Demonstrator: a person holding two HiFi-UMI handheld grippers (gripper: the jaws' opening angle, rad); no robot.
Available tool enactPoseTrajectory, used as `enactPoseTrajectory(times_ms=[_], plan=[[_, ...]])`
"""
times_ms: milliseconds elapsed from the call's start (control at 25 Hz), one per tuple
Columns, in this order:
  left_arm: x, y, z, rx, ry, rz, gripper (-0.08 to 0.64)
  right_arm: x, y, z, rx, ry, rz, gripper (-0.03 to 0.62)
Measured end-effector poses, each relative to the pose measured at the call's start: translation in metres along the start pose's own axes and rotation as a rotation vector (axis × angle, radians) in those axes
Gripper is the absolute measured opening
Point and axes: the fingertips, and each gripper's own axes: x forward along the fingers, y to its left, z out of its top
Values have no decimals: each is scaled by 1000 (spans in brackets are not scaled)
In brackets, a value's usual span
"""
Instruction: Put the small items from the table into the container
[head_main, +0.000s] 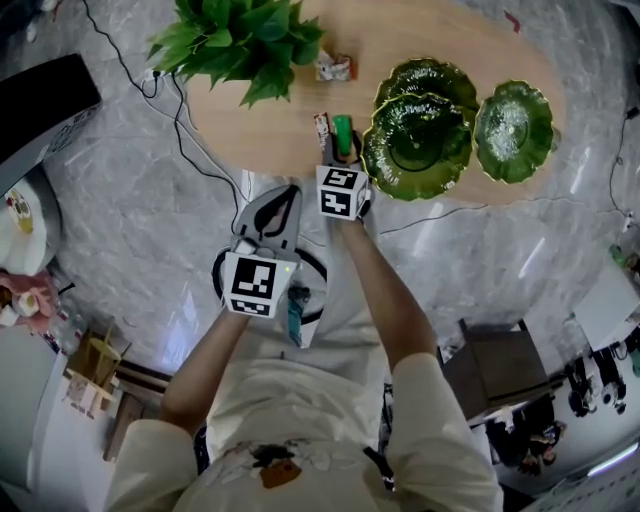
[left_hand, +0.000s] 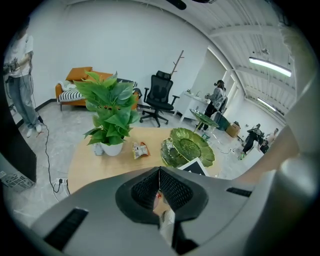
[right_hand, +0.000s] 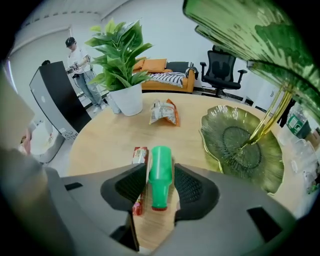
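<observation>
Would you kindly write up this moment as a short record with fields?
Surface: wooden table
Container: green leaf-shaped tiered dish, no items visible in it
Right tongs: open, straddling the green bottle lying on the table
Beside bottle: red sachet, left of it in the right gripper view
Farther off: snack packet, potted plant
Left tongs: shut, short of the table

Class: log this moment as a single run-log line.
right gripper: open, astride lying green bottle | left gripper: shut, back from table | red packet: beside bottle
</observation>
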Motion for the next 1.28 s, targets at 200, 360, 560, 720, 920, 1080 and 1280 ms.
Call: enactPoseTrajectory(times_ms=[200,360,560,720,920,1080,1280], plan=[[1,3,-5,-2,5,5,8,6,2,-5,-13,7,-3,160],[1,5,-7,-3,6,5,8,7,3,-6,-30,17,-5,155],[-3,5,-4,3,2,4,8,1,5,-3,-24,2,-2,153],[-5,6,-2,6,-4,6,8,-7,8,1,-22,-15,4,153],[-9,6,1,5,-7,9,8,-18,17,1,-15,-23,23,153],[-11,6,4,11,-8,11,8,-28,22,5,-14,-39,37,153],[-14,9,6,-13,-1,6,8,-45,30,6,-33,-42,58,153]])
